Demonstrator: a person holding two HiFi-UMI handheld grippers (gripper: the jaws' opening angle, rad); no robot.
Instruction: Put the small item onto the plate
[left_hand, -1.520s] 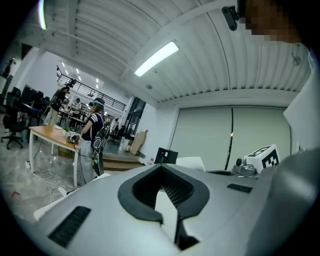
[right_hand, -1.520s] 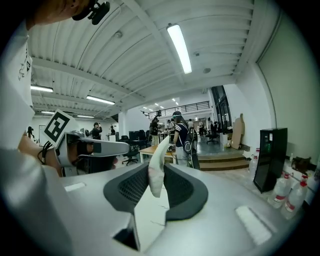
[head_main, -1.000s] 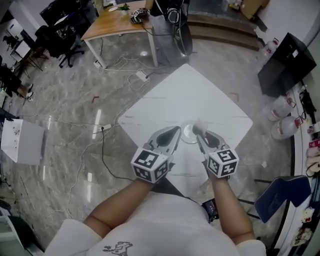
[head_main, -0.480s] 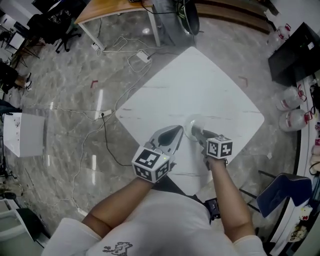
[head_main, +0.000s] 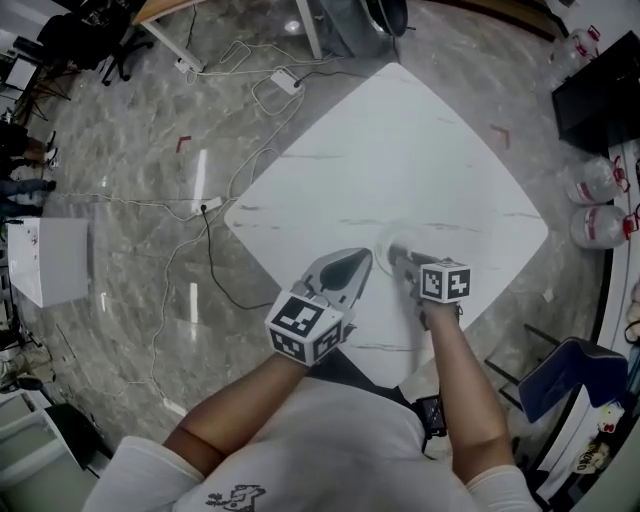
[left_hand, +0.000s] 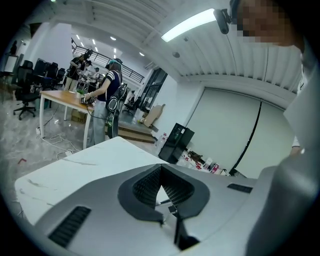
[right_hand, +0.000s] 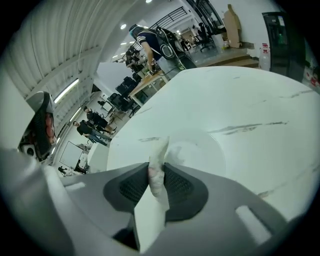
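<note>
A small flat white packet (right_hand: 158, 161) is pinched upright between the dark pads of my right gripper (right_hand: 156, 175), which is shut on it. It hangs just above the near rim of a white plate (right_hand: 205, 150), low over the white marble table (right_hand: 260, 100). In the head view the right gripper (head_main: 400, 260) reaches onto the pale plate (head_main: 384, 238) near the table's near corner; the packet is hidden there. My left gripper (head_main: 348, 268) hovers beside it to the left, shut with nothing in it, fingertips together (left_hand: 160, 175).
The square table (head_main: 400, 150) stands cornerwise on a marble floor with cables (head_main: 250, 90). Water bottles (head_main: 590, 185) and a black cabinet (head_main: 600, 80) are at the right, a blue chair (head_main: 565, 375) near right. People stand at a wooden desk (left_hand: 65, 97).
My right gripper has moved forward with the packet, from just short of the plate to over its near rim. The left gripper has stayed in place. The head view has tilted.
</note>
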